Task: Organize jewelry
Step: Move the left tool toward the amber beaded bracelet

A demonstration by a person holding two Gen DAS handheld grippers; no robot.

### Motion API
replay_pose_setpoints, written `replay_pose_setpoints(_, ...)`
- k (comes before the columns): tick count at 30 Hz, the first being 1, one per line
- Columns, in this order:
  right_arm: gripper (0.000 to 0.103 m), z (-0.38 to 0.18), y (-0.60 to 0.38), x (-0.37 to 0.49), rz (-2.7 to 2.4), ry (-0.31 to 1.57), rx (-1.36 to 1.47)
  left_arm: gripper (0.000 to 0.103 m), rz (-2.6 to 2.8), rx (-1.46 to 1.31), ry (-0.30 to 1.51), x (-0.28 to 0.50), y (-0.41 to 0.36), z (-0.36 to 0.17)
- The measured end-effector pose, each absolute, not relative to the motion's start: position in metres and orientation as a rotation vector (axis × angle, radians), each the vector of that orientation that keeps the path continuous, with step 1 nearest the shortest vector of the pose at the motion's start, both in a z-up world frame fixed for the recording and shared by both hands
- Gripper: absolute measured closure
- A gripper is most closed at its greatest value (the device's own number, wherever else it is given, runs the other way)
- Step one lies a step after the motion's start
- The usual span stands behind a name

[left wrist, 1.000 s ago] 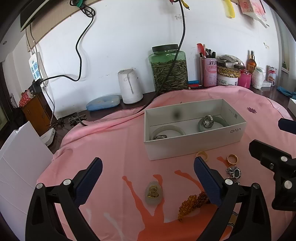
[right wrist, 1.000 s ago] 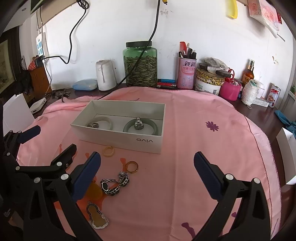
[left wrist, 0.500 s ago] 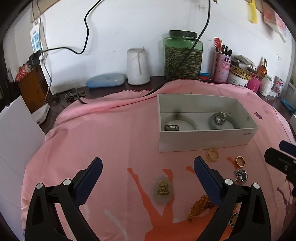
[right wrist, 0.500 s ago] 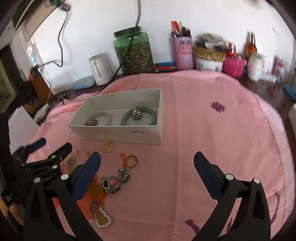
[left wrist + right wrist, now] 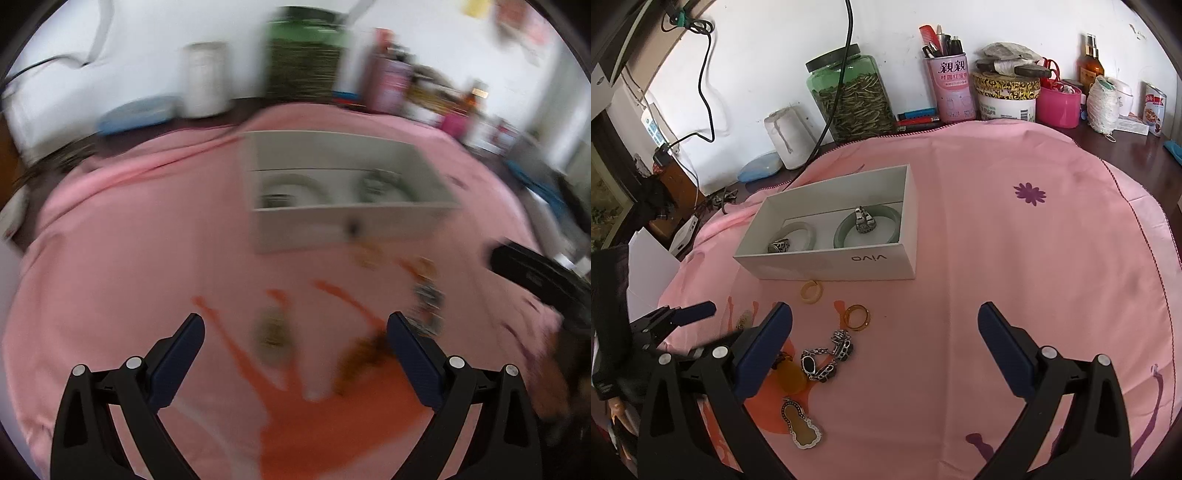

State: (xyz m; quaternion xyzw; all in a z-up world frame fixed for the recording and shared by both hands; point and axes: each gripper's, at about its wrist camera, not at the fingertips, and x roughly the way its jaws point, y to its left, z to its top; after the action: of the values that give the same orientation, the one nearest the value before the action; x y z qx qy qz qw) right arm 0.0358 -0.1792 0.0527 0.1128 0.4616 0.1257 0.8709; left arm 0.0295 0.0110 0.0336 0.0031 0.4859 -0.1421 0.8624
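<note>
A white open box [image 5: 831, 264] sits on the pink cloth [image 5: 1015, 277]. Inside it lie a pale bangle [image 5: 801, 230] and a green bangle [image 5: 882, 218], each with a silver ring on it. In front of the box lie a pale yellow ring [image 5: 812, 291], an amber ring [image 5: 857, 316], a silver-and-black bracelet [image 5: 827, 356], an amber pendant [image 5: 792, 374] and a gourd-shaped pendant [image 5: 801, 424]. My right gripper [image 5: 884, 321] is open and empty above them. My left gripper [image 5: 295, 332] is open over a blurred pendant [image 5: 273, 332] and amber beads [image 5: 362, 354].
Along the wall behind the cloth stand a green jar [image 5: 849, 96], a white cup [image 5: 786, 136], a pink pen holder [image 5: 949, 88], tins and a pink tub [image 5: 1058, 103]. A black cable [image 5: 827, 122] hangs down to the table. The left wrist view is motion-blurred.
The left wrist view has swung and blurred, and the box now sits further left in it. The right wrist view has tilted slightly. No jewellery has moved; both grippers stay open.
</note>
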Motion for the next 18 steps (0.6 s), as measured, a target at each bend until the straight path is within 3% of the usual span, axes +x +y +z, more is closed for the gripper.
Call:
replay_pose_setpoints(7,0.007,0.057,-0.183,0.034,0.268,0.955,0.252,0.006,-0.418,0.268,0.926,-0.001,-0.033,0.027)
replay_pose_setpoints(18,0.007,0.058,-0.184,0.034,0.268,0.944,0.253,0.016,-0.304,0.219,0.963,0.022,-0.022,0.007)
